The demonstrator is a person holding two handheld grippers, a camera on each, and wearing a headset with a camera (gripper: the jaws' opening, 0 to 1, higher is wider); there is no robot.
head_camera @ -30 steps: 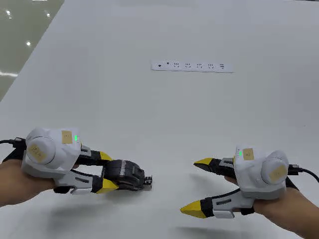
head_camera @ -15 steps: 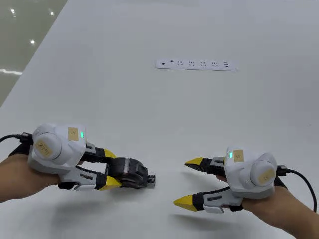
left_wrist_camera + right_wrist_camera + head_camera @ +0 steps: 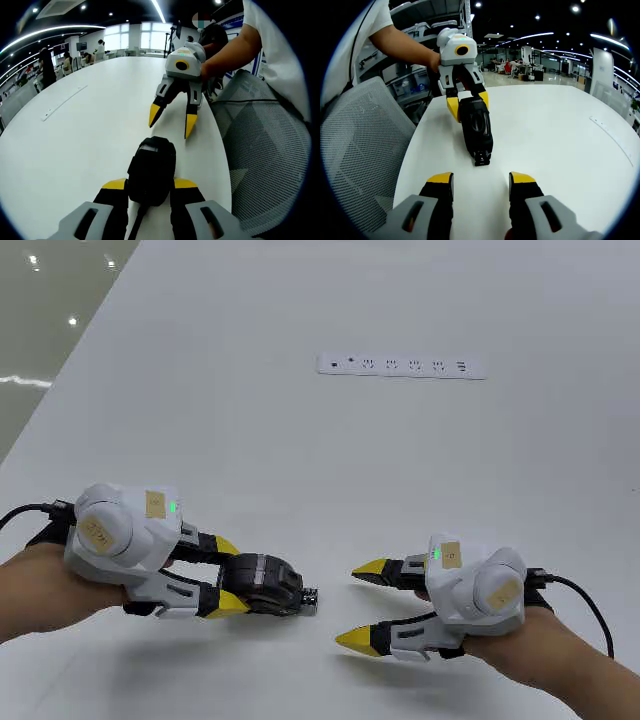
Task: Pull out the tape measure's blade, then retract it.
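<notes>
A black tape measure (image 3: 268, 585) lies on the white table, and my left gripper (image 3: 223, 575) is shut on its case, yellow tips on either side. In the left gripper view the tape measure (image 3: 151, 170) sits between the jaws of my left gripper (image 3: 149, 184). Its blade hook (image 3: 311, 596) points right, toward my right gripper (image 3: 363, 604), which stands open a short way off with nothing between its fingers. The right gripper view shows the tape measure (image 3: 477, 127) and the hook (image 3: 481, 160) just ahead of my open right gripper (image 3: 481, 179).
A white power strip (image 3: 402, 365) lies flat at the far middle of the table (image 3: 330, 460). The table's left edge runs diagonally past a shiny floor (image 3: 40, 320). A grey mesh chair (image 3: 357, 160) stands beside the table. People are at distant desks.
My right gripper has moved left, closer to the tape measure's hook. The left gripper still holds the case and has shifted slightly right. The head camera has shifted too.
</notes>
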